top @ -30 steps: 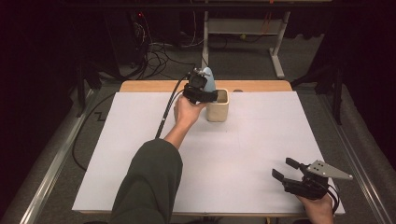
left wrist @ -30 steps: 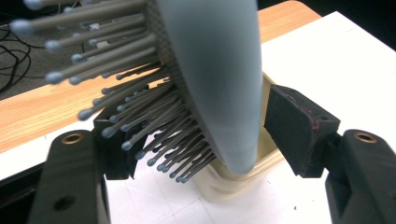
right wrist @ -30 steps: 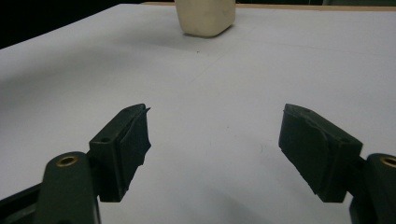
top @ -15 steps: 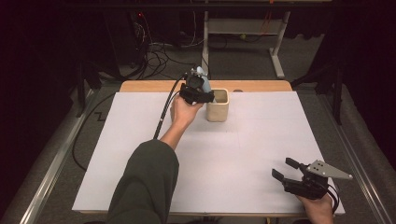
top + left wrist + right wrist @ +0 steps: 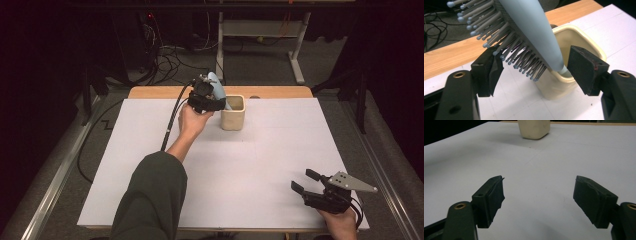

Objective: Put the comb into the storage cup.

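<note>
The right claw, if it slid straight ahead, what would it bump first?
Probably the cup. The right claw is open and points across bare white table toward it, with nothing between. Depth is hard to judge, so it might just pass beside it.

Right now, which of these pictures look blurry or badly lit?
High view: white table evenly lit, surroundings nearly black. Left gripper view: hairbrush up close, slightly soft, cream cup clear. Right gripper view: cup soft at the top edge, faint shadow beneath it.
</note>
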### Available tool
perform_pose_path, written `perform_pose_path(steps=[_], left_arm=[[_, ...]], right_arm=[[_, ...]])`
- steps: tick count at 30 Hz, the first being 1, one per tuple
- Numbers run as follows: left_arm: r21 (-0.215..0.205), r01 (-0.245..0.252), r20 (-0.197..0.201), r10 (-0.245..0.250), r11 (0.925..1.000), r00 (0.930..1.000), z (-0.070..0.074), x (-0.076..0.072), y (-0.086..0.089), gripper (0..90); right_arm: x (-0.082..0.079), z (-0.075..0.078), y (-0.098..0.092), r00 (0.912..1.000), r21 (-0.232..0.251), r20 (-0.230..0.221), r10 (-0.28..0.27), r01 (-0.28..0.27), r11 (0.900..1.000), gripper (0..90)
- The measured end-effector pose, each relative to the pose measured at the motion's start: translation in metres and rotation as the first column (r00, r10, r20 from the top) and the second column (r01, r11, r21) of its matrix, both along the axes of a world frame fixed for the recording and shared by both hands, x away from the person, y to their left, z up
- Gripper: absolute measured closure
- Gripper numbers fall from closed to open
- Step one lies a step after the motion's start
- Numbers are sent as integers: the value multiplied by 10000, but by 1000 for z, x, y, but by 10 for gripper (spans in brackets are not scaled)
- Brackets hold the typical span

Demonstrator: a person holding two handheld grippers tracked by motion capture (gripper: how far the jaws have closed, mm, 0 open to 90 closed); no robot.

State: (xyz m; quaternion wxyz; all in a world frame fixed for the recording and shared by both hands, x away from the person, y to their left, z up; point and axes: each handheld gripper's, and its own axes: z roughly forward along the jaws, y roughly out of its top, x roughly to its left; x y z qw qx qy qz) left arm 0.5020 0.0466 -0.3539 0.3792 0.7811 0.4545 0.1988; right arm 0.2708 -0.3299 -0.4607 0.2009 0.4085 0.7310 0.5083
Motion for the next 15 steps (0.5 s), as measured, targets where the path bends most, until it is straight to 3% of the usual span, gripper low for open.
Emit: perform_pose_path(steps=[9,12,15], left_arm=[[-259,132,74,-130,9996,9999,3,-4,6,295],[-44,185,102,-185,9998,9998,2,-5,8,298],[-140,191,159,-189,9997,9997,3,-8,12,301]], right_arm=[[0,0,0,10000,-20,33,9,-9,10000,249],[0,0,0,10000,-18,22,-7,7,10000,250],[0,0,0,10000,-33,24,0,0,10000,249]])
